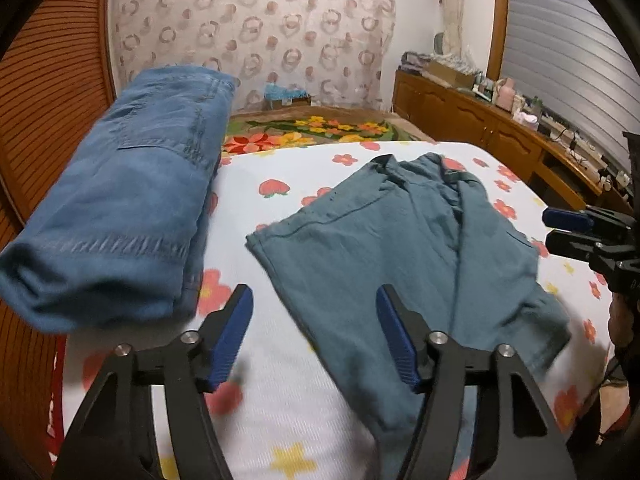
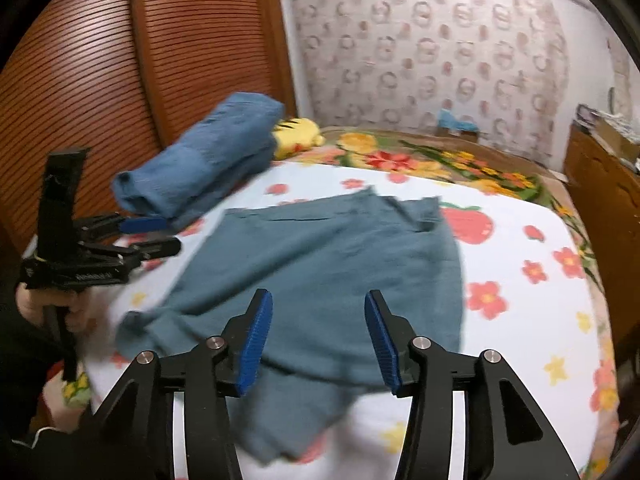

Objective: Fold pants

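While both grippers gape with nothing inside, the teal pants (image 2: 320,264) lie just ahead of the right gripper (image 2: 318,336), nearer than the left gripper (image 1: 314,332).

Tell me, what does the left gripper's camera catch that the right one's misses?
Only the left wrist view shows the long wooden sideboard with clutter on top. Only the right wrist view shows a yellow plush toy behind the folded jeans. Both show the teal pants half-folded on the flowered sheet, and both grippers, the left gripper and right gripper, open.
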The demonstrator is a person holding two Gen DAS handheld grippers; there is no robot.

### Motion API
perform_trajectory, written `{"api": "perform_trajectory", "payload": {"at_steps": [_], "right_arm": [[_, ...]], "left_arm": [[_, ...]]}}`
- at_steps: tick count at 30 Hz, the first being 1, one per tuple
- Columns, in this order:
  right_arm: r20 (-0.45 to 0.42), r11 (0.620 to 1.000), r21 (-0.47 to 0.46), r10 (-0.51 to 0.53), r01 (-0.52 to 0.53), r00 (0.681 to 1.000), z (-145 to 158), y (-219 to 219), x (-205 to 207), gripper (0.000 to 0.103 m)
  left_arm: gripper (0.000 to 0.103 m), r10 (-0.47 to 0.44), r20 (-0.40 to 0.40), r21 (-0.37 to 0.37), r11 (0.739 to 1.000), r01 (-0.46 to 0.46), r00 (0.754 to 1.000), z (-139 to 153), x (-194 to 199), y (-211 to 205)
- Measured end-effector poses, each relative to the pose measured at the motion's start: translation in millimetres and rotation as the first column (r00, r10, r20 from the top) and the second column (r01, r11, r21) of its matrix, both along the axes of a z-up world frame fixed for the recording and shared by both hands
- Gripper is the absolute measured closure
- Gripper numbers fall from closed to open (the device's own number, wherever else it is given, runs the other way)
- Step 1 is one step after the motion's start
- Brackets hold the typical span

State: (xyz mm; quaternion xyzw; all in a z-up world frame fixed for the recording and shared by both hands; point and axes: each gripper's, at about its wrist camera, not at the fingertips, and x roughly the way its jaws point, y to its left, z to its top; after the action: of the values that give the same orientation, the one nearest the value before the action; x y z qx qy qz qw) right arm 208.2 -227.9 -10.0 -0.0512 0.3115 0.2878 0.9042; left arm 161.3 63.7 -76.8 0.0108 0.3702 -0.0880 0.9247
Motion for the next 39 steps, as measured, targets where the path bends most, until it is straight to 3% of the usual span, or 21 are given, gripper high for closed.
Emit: {"api": "perform_trajectory", "payload": {"at_steps": [8,16,25,28,29,34,39], "right_arm": [[-0.037,0.995,-0.082,-0.059,0.055,0.998,-3.5,34.2,43.2,0.043],[-0.063,0.981,-0.172,-0.103,0.091,0.993,-14.6,51.0,74.7,0.041],[-0.106,0.984,-0.163,-0.095,0.077,0.99,-17.8,60.6,85.6,0.041],[-0.104,0.984,-0.159,-0.098,0.08,0.99,-18.3,57.6,87.9,0.041],[-0.101,0.984,-0.158,-0.099,0.082,0.99,-18.7,55.1,85.7,0.041],[-0.095,0.983,-0.164,-0.1,0.084,0.99,-21.3,52.8,84.5,0.041],[-0.09,0.983,-0.163,-0.103,0.087,0.991,-21.9,52.0,84.4,0.041]], "left_arm": [[0.052,0.022,-0.073,0.041,0.999,-0.019,0.997,-12.0,47.6,-1.7],[0.053,0.074,-0.131,0.085,0.994,-0.064,0.989,-31.7,77.8,3.9],[0.068,0.078,-0.127,0.089,0.994,-0.067,0.989,-32.0,88.5,4.7],[0.087,0.088,-0.118,0.114,0.991,-0.075,0.989,-31.3,92.0,4.0],[0.097,0.085,-0.114,0.122,0.99,-0.071,0.99,-31.6,92.5,3.4],[0.099,0.066,-0.095,0.162,0.986,-0.05,0.993,-27.1,92.3,0.3],[0.099,0.098,-0.05,0.178,0.98,-0.088,0.994,-10.2,94.4,12.1]]}}
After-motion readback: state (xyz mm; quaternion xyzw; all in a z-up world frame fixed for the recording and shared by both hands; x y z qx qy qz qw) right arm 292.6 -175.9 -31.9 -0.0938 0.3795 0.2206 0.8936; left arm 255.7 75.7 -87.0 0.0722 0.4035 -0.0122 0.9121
